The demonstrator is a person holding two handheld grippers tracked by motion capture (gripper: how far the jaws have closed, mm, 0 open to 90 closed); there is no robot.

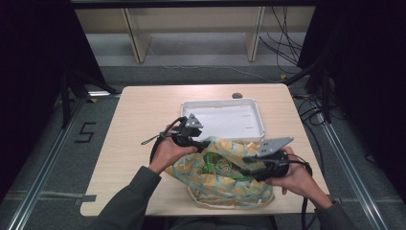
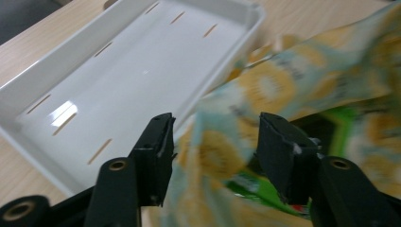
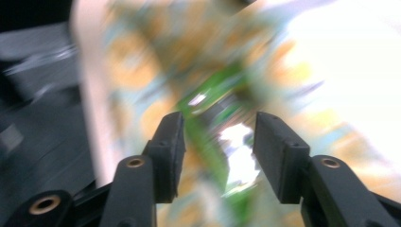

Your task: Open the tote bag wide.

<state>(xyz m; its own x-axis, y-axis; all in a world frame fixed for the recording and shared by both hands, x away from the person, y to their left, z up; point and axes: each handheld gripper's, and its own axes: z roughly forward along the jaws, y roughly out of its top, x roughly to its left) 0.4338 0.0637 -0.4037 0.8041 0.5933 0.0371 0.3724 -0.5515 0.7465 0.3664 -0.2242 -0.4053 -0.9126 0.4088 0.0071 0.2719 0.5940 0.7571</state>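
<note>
A cloth bag (image 1: 225, 184) printed with yellow and pale blue lies on the wooden table (image 1: 139, 115) near its front edge, with green parts (image 1: 209, 165) showing at its mouth. My left gripper (image 1: 206, 143) is at the bag's upper left edge. In the left gripper view its jaws (image 2: 215, 137) stand apart, with a fold of the bag (image 2: 283, 80) loose between them. My right gripper (image 1: 246, 163) is over the bag's right side. In the blurred right gripper view the right gripper (image 3: 218, 137) is open over the bag's mouth (image 3: 156, 71).
A shallow white tray (image 1: 222, 101) sits just behind the bag, and its near corner (image 2: 56, 56) lies beside my left jaws. A small dark object (image 1: 237, 95) rests at the table's far edge. Shelf legs and cables are on the floor beyond.
</note>
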